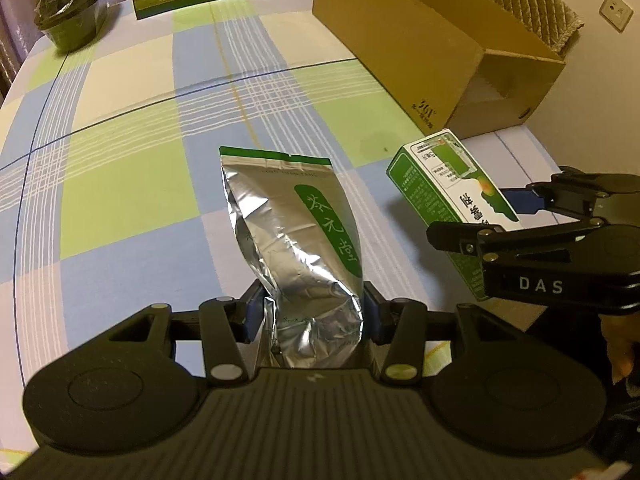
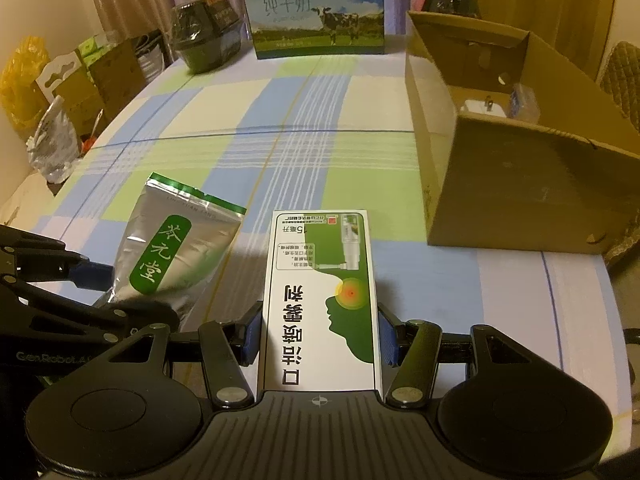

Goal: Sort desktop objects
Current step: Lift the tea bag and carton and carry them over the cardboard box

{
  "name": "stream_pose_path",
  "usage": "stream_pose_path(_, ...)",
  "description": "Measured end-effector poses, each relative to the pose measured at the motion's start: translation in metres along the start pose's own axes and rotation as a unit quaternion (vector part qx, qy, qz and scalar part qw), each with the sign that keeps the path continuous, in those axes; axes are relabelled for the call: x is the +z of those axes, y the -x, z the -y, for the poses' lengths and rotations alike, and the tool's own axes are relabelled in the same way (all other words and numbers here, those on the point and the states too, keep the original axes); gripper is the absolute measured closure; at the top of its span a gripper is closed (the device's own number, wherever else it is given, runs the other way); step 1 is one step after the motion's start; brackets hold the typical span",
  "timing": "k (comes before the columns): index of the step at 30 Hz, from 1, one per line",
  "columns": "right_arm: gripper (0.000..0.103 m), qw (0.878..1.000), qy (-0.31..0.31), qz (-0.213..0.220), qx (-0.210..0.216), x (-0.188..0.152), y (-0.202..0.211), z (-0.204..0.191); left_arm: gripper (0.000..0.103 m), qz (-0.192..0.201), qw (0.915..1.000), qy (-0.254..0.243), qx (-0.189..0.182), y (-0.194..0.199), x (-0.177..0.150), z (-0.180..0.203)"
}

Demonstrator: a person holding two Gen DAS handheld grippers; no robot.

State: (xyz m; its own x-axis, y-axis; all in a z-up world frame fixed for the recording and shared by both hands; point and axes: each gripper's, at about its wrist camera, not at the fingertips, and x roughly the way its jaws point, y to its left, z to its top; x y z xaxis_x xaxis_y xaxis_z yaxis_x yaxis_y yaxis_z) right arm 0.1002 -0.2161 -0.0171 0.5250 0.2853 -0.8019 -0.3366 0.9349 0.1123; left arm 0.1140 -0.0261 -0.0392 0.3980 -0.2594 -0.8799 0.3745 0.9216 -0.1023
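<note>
My left gripper (image 1: 312, 312) is shut on a silver foil tea pouch (image 1: 296, 240) with a green label, held above the checked tablecloth. In the right wrist view the same pouch (image 2: 168, 256) hangs at the lower left, with the left gripper (image 2: 96, 280) clamped on its bottom end. My right gripper (image 2: 320, 336) is shut on a white and green spray box (image 2: 320, 300), its blue pads pressed on both long sides. From the left wrist view that box (image 1: 448, 200) shows at the right, held by the right gripper (image 1: 520, 216).
An open cardboard box (image 2: 520, 184) stands at the right on the tablecloth (image 2: 248, 128), with small items inside. A milk carton case (image 2: 316, 12) and a dark wrapped tub (image 2: 204, 36) stand at the far edge. Bags and boxes crowd the floor at the left.
</note>
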Motion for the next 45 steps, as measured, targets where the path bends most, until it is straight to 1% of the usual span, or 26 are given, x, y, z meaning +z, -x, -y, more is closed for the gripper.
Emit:
stream_pose_path(9,0.05,0.999,-0.026,0.024,-0.009,0.001,0.025,0.022,0.059,0.017,0.9998,-0.006,-0.012,0.014,0.008,0.02)
stream_pose_path(13,0.05,0.998,-0.039,0.041,-0.02,0.005,0.042,0.036,0.059,0.027,0.9993,-0.011,-0.022,0.021,0.017,0.031)
stream_pose_path(16,0.05,0.997,-0.044,0.058,-0.029,0.013,0.056,0.047,0.059,0.036,0.9987,-0.016,-0.031,0.025,0.03,0.042)
stream_pose_path(23,0.05,0.993,-0.047,0.093,-0.057,0.04,0.088,0.078,0.059,0.061,0.9964,-0.03,-0.05,0.035,0.077,0.072)
stream_pose_path(29,0.05,0.989,-0.046,0.121,-0.075,0.07,0.103,0.11,0.059,0.082,0.9931,-0.048,-0.068,0.043,0.123,0.103)
stream_pose_path(38,0.05,0.986,-0.045,0.135,-0.084,0.114,0.099,0.153,0.059,0.098,0.9911,-0.046,-0.078,0.033,0.186,0.129)
stream_pose_path(45,0.05,0.986,-0.042,0.133,-0.087,0.137,0.087,0.175,0.059,0.096,0.9906,-0.04,-0.089,0.012,0.217,0.143)
